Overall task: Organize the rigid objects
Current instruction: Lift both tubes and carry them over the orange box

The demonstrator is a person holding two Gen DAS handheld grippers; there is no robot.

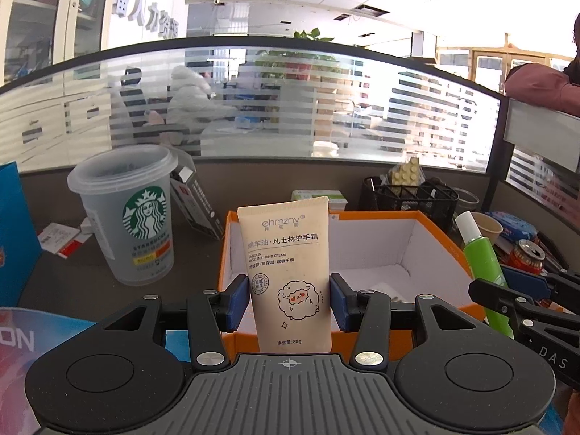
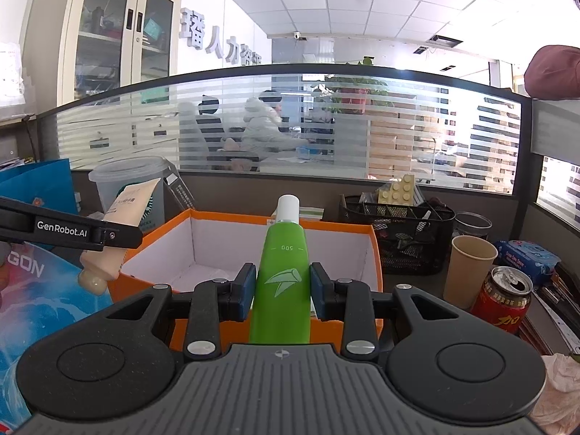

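Two tubes are hanging over one orange box [image 1: 449,243] as a person is working a handheld tool in each hand above a cluttered desk [image 1: 90,264]. Farthest left, a frosted coffee cup [image 1: 136,214] is standing well clear of the action. Next, the left tool [image 1: 289,302] is gripping a cream hand-cream tube [image 1: 288,264], its pads pressing the tube's sides, long axis upright with the crimped end up, just at the box's near rim. The open white interior is lying directly ahead of and below it, so the drop appears to call for a short push forward. To the right, the right tool [image 2: 281,286] is clamping a green tube [image 2: 284,282], white cap pointing up and away, also at the near wall. The two tools are sitting close side by side, and could be crowding each other over the opening. Beyond the box, a black mesh organiser [image 2: 402,239], a paper cup [image 2: 467,272] and a red can [image 2: 502,301] are lining the right side, apart from the box.
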